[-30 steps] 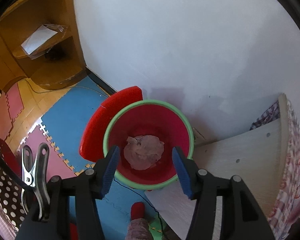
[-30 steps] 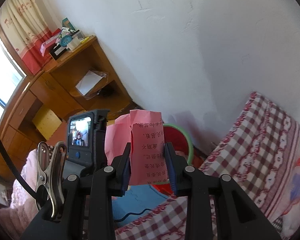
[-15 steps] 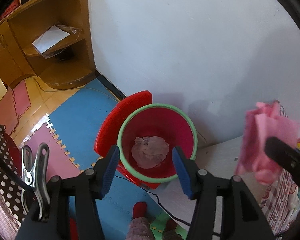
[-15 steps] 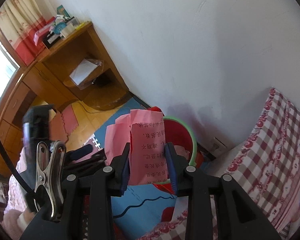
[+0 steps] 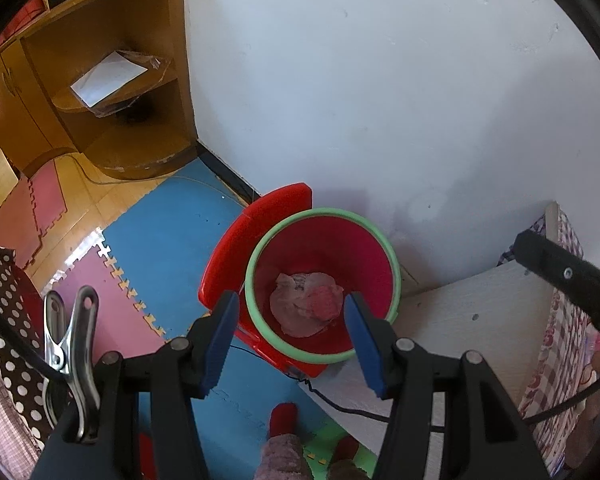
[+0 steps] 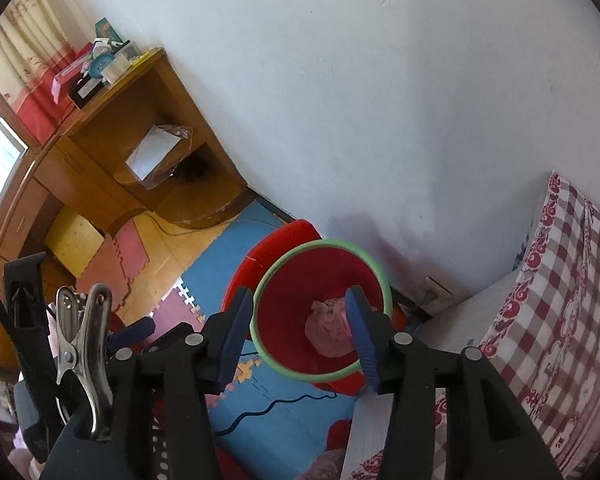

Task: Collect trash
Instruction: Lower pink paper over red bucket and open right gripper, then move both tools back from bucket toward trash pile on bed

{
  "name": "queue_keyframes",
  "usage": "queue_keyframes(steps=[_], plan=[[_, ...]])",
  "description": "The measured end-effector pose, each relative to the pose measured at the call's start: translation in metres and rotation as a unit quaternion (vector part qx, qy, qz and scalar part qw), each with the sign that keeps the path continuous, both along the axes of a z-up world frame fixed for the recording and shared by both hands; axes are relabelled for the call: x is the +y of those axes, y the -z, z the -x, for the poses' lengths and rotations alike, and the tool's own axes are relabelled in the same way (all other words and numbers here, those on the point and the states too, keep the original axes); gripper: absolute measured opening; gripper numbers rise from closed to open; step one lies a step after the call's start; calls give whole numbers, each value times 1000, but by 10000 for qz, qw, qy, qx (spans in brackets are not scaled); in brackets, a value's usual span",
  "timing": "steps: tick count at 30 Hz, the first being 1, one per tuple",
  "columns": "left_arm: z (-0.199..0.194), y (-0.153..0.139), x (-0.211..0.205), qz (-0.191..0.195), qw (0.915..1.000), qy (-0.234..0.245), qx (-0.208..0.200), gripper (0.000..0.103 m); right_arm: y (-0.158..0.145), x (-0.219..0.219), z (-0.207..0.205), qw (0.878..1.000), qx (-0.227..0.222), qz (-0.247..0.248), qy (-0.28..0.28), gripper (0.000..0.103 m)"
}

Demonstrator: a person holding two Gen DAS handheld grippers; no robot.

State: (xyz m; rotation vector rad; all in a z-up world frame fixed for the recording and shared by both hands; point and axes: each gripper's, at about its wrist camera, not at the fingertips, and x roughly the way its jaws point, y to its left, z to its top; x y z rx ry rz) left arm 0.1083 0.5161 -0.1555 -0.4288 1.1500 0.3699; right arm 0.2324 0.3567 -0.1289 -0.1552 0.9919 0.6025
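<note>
A red bin with a green rim (image 5: 324,212) (image 6: 320,244) stands on the floor against the white wall. Crumpled pinkish paper (image 5: 306,304) (image 6: 328,328) lies at its bottom. My left gripper (image 5: 288,336) hangs open above the bin's near side with nothing between its blue pads. My right gripper (image 6: 298,332) is also over the bin; its jaws are opening and nothing is between them. One black finger of the right gripper (image 5: 564,276) shows at the right edge of the left wrist view.
A red lid part (image 5: 260,224) leans behind the bin. A white bed board (image 5: 480,312) and a checked sheet (image 6: 560,300) lie to the right. A wooden desk (image 5: 108,76) stands at the left. A black cable (image 5: 340,404) and a slippered foot (image 5: 282,420) are on the foam mats.
The pink printed paper that my right gripper held has left its jaws, which have spread apart. More pink paper now lies in the bin. The left gripper has drawn back a little.
</note>
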Motion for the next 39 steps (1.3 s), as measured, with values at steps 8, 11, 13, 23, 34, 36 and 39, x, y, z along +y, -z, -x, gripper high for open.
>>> queue_keyframes(steps=[8, 11, 13, 23, 34, 36, 39], plan=[[1, -5, -3, -24, 10000, 86, -40, 58, -4, -8, 12, 10000, -63, -12, -6, 51], [2, -8, -5, -37, 9999, 101, -56, 58, -7, -12, 18, 10000, -54, -45, 21, 51], [4, -11, -7, -51, 9999, 109, -71, 58, -9, -14, 23, 9999, -63, -75, 30, 51], [19, -30, -16, -107, 9998, 81, -113, 58, -30, -24, 58, 9994, -184, -285, -113, 51], [52, -66, -34, -289, 9992, 55, -253, 58, -53, -47, 107, 9973, -161, -631, -337, 51], [59, -72, -39, -314, 9991, 30, -272, 58, -57, -55, 119, 9966, -139, -703, -407, 51], [70, -82, -46, -389, 9988, -7, -292, 58, -62, -64, 134, 9957, -146, -778, -486, 51]])
